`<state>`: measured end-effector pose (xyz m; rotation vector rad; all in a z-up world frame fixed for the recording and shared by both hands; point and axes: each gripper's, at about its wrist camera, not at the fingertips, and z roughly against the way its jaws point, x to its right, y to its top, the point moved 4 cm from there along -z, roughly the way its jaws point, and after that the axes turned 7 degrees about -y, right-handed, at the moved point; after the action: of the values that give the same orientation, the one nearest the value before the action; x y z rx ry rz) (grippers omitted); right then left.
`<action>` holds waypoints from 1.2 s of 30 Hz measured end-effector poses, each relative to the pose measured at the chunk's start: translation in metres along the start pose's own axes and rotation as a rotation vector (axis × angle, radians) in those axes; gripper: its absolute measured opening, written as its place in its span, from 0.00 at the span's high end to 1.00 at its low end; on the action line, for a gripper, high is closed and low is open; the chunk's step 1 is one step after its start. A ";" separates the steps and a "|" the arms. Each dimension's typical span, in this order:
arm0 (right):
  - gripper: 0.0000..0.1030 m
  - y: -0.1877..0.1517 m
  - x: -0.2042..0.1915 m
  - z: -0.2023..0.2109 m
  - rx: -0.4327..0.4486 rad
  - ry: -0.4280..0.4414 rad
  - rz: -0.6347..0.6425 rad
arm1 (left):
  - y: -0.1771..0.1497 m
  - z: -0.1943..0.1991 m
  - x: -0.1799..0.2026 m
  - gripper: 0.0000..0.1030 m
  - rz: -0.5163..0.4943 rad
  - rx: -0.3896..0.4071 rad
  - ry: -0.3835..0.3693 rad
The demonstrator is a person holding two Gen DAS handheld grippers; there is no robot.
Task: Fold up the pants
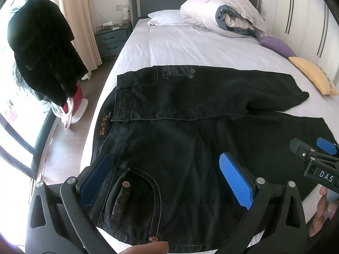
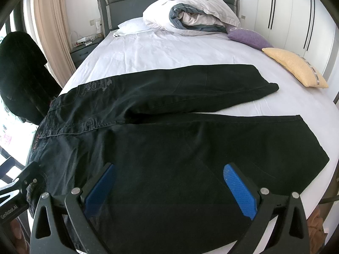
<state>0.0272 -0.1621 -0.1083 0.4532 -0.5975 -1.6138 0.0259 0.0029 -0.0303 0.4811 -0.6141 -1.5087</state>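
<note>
Black pants (image 1: 190, 110) flat on bed (image 1: 180, 42); left gripper (image 1: 167, 182) and right gripper (image 2: 169, 186), jaws wide and empty, should pinch the near edge evenly.

Cut off and unreadable

The black denim pants (image 2: 169, 148) run off the bottom edge of the right wrist view; small items on the grey-blue nightstand (image 1: 111, 37), upper left, are too small to identify.

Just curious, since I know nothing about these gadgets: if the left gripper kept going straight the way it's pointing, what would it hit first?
Most likely the black pants spread on the bed; the open left gripper points down at them. Depth is hard to judge.
</note>
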 end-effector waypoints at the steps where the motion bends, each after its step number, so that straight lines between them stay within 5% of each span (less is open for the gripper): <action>1: 0.00 0.000 0.000 0.000 0.000 -0.001 0.000 | 0.000 0.000 0.000 0.00 0.000 0.000 -0.001; 36: 0.00 -0.002 -0.002 0.002 0.001 0.001 0.000 | -0.001 0.000 0.000 0.00 0.000 -0.001 -0.001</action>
<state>0.0250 -0.1600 -0.1081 0.4544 -0.5973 -1.6135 0.0253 0.0029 -0.0304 0.4795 -0.6149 -1.5091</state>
